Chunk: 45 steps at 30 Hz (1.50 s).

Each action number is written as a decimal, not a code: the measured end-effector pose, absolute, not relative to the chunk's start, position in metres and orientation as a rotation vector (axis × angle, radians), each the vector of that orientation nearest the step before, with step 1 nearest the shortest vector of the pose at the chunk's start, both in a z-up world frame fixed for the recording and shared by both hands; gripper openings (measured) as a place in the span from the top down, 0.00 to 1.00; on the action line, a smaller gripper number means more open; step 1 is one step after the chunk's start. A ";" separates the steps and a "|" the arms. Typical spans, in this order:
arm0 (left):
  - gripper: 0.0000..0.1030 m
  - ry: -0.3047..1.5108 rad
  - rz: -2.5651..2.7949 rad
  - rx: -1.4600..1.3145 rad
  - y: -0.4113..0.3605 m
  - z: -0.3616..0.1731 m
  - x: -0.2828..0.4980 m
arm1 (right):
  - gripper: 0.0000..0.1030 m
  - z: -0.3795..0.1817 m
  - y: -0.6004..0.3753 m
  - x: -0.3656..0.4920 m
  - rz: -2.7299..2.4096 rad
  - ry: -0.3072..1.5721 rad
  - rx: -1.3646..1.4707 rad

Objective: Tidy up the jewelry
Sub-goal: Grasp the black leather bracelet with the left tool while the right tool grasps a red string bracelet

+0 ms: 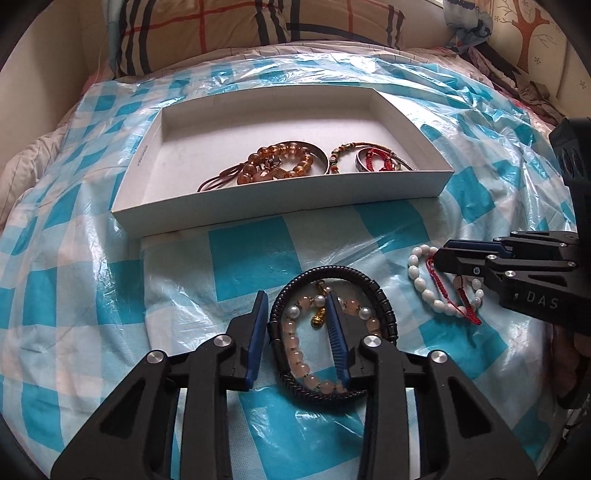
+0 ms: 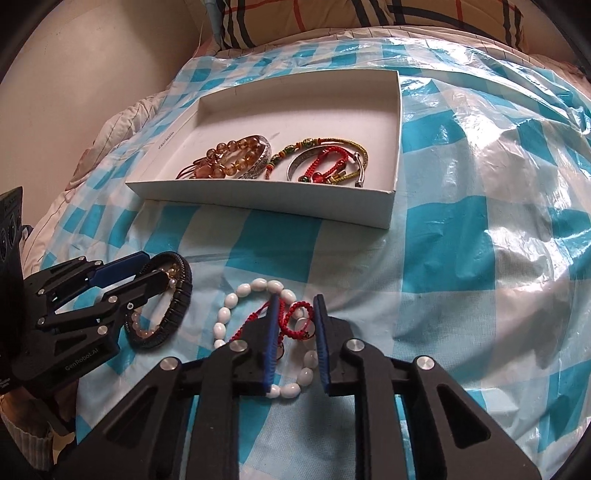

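Note:
A white box point(image 1: 258, 206) point(image 2: 258, 201) holds amber beads point(image 1: 280, 162), silver bangles and red cord bracelets point(image 2: 325, 162). In front of it lie a black coiled bracelet point(image 1: 380, 295) point(image 2: 181, 299) and a pink bead bracelet point(image 1: 295, 347) with a gold charm. My left gripper point(image 1: 297, 302) point(image 2: 155, 267) is open, its fingers straddling the left sides of both bracelets. To the right lie a white bead bracelet point(image 1: 421, 284) point(image 2: 221, 317) and a red cord bracelet point(image 1: 469, 310) point(image 2: 299, 317). My right gripper point(image 2: 295, 306) point(image 1: 441, 258) is open around the red cord and white beads.
Everything rests on a blue-and-white checked plastic sheet point(image 1: 251, 254) point(image 2: 461, 229) over a soft bed. A plaid pillow point(image 1: 258, 29) lies behind the box, and a wall point(image 2: 92, 74) stands at the left.

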<state>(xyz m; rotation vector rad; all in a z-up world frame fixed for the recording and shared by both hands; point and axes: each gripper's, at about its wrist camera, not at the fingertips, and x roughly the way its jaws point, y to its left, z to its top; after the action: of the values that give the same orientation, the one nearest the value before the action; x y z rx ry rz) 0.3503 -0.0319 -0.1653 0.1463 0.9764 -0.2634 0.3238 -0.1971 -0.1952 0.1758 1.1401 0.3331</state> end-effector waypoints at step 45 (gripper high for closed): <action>0.85 0.988 -0.345 0.134 -0.035 -0.169 0.361 | 0.87 -0.166 -0.217 0.298 0.368 1.061 0.301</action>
<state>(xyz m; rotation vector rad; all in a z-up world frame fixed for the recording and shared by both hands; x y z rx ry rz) 0.3610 -0.0347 -0.1688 0.1341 0.9877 -0.3447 0.2982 -0.2169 -0.1660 0.3010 1.0612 0.3680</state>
